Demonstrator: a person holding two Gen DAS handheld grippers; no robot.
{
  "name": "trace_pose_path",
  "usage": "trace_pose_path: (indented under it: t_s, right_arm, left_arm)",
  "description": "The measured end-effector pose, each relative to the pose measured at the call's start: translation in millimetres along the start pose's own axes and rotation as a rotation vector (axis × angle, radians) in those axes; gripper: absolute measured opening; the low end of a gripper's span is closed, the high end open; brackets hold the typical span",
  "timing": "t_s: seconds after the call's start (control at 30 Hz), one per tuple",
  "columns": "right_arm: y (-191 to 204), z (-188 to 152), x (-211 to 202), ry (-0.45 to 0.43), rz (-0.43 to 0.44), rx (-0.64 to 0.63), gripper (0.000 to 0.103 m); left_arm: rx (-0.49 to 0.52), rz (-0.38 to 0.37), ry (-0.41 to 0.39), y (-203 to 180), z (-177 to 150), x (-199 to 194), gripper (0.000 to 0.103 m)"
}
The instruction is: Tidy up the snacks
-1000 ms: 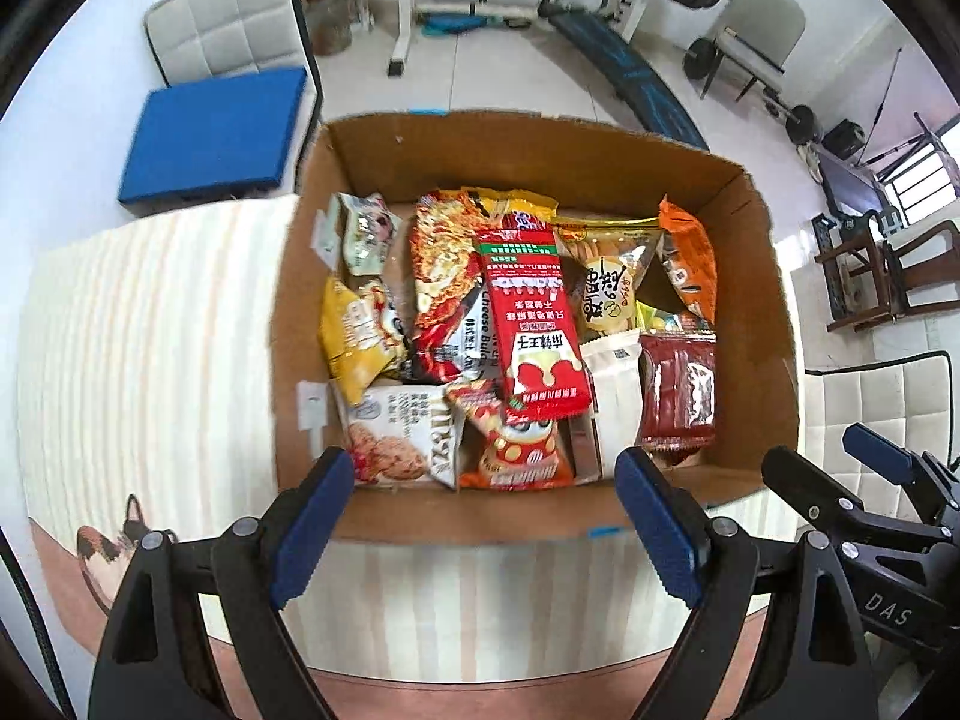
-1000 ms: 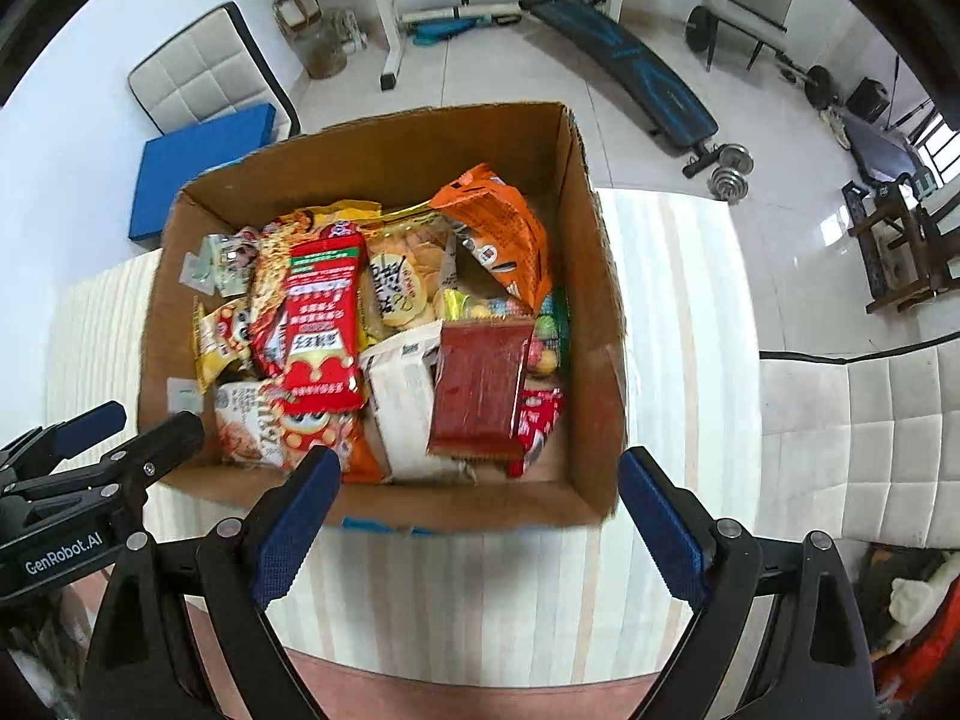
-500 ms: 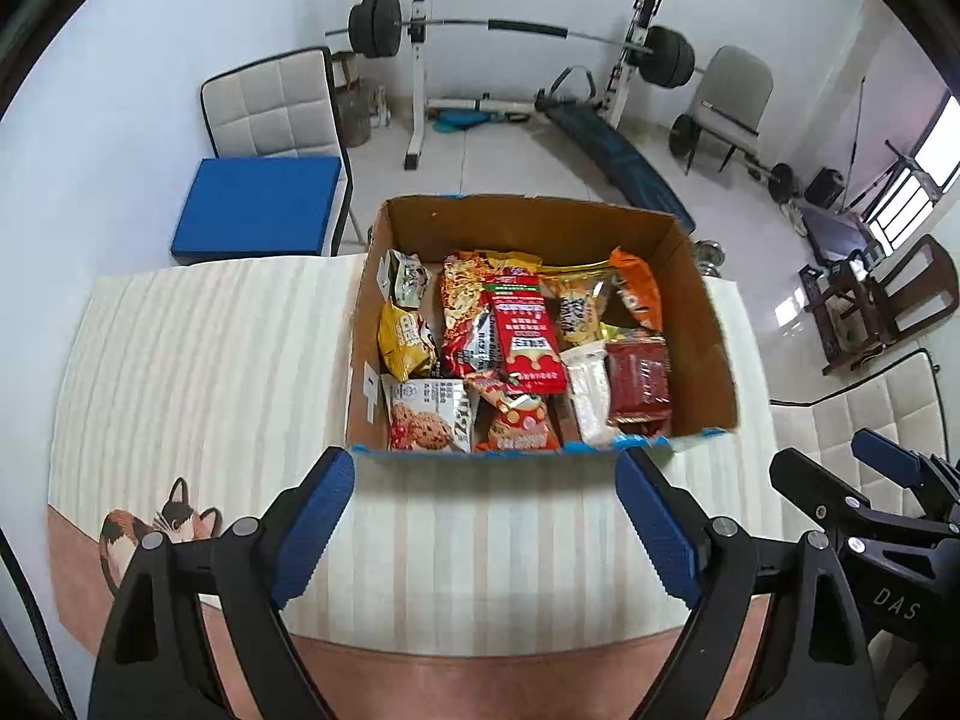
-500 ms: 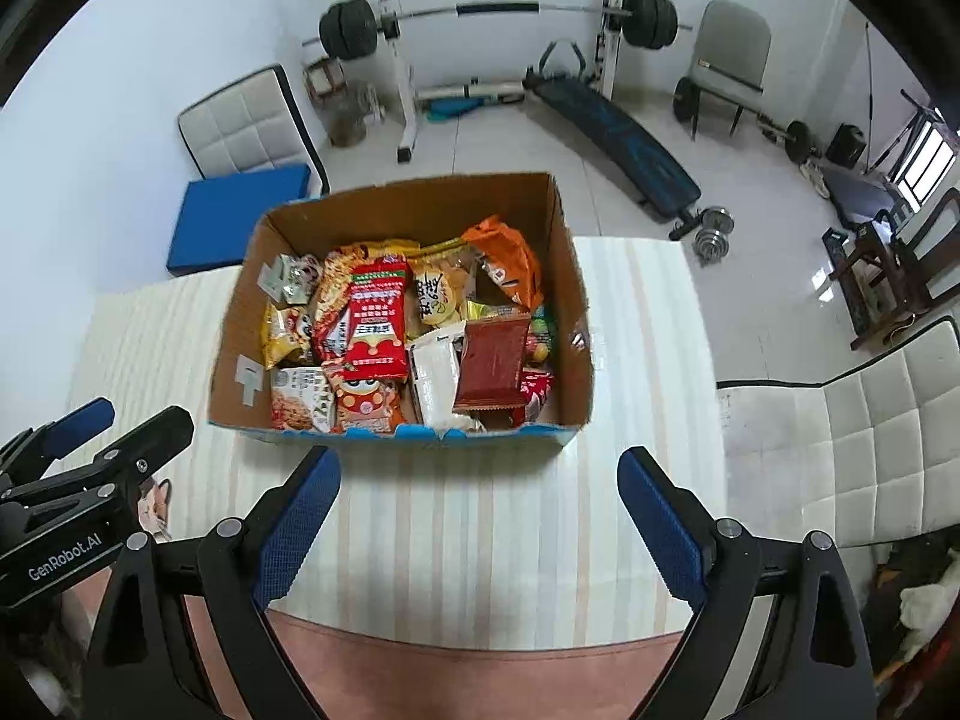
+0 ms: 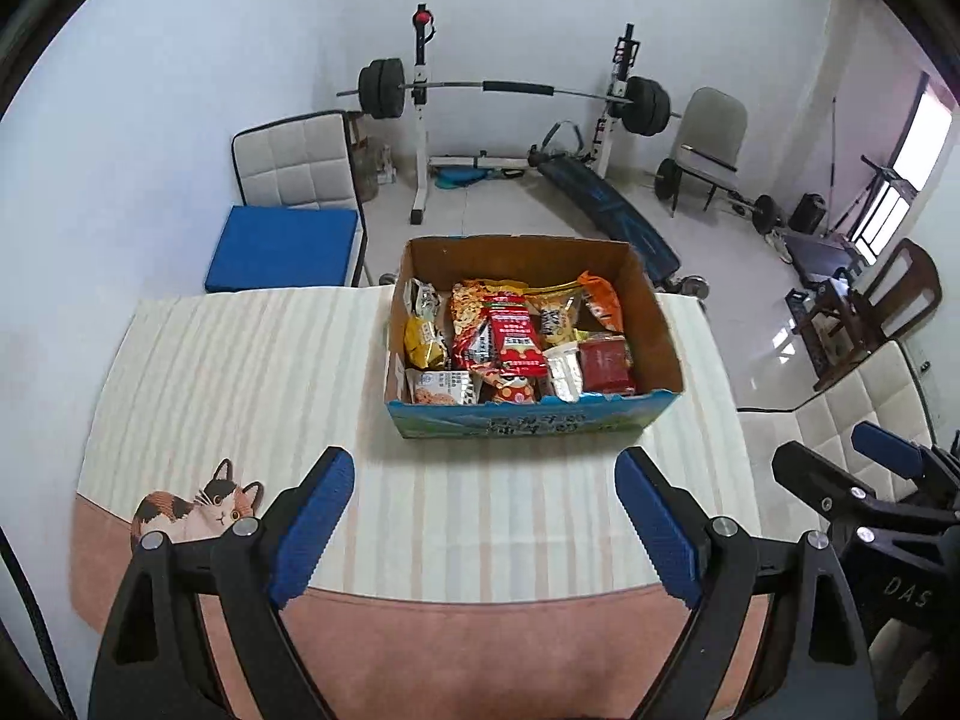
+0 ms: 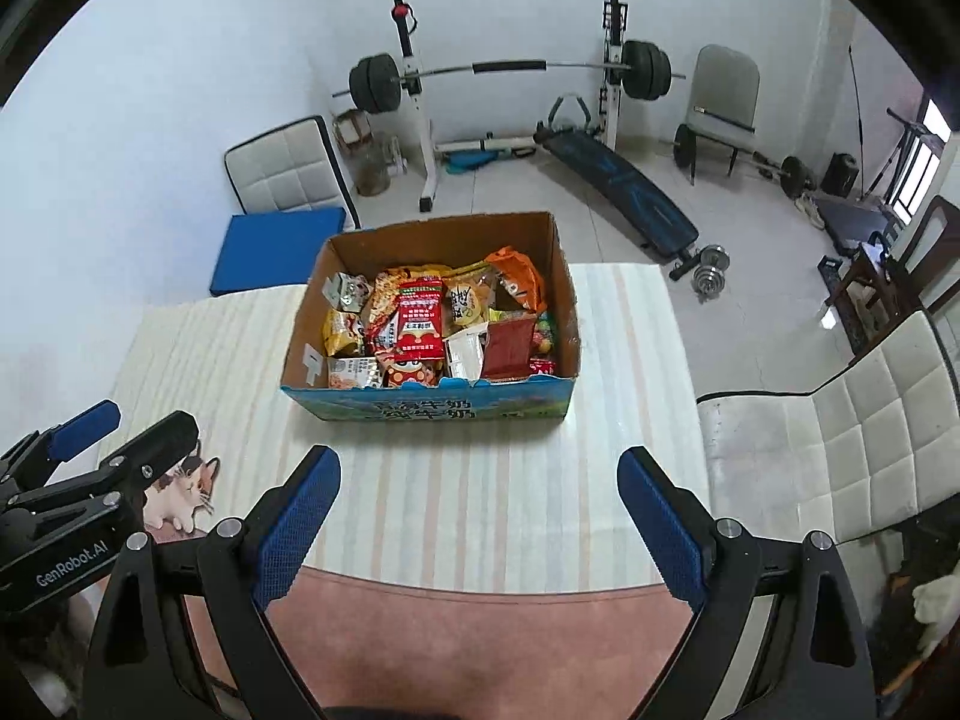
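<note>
A cardboard box [image 5: 516, 420] with a blue printed front stands at the far side of the table; in the right wrist view its front wall [image 6: 432, 411] faces me. Several snack packets fill it, among them a long red packet [image 5: 515, 333] [image 6: 423, 318], a dark red flat pack [image 5: 606, 363] [image 6: 509, 341], a yellow bag [image 5: 425, 339] and an orange bag [image 6: 519, 276]. My left gripper [image 5: 483, 519] hangs open over the near table edge, nothing between its blue pads. My right gripper [image 6: 479, 519] is open and empty too, well short of the box.
The table wears a striped cloth [image 5: 240, 372] with a cat print [image 5: 198, 507] and a pink near border. A white padded chair [image 6: 840, 450] stands at the right, a blue-cushioned chair [image 5: 282, 246] behind the table. A barbell rack [image 5: 510, 90] and bench [image 6: 618, 180] fill the room beyond.
Both grippers have pulled back and up from right above the box; the box now looks smaller and farther, and more of the table and room shows. Jaws stayed open.
</note>
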State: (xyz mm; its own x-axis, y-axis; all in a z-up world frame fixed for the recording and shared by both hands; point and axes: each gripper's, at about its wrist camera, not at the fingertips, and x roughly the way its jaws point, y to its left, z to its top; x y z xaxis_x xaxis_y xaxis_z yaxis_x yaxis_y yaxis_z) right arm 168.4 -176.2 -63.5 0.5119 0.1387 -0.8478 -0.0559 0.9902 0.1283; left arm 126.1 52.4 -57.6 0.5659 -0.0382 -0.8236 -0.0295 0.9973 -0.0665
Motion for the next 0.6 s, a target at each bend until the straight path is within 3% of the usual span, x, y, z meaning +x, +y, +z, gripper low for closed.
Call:
trace_pose_path:
  t_s: [0.23,0.6]
  right_arm:
    - [3,-22,-58,-0.065,-0.010,-0.009,0.096]
    - [2,-41,-105,-0.089,-0.024,-0.006,0.096]
  left_arm:
    - [0.016,0.007,-0.049,-2,-9,-36,0.089]
    - [-0.002,-0.013,-0.085,-2,-19,-72,0.089]
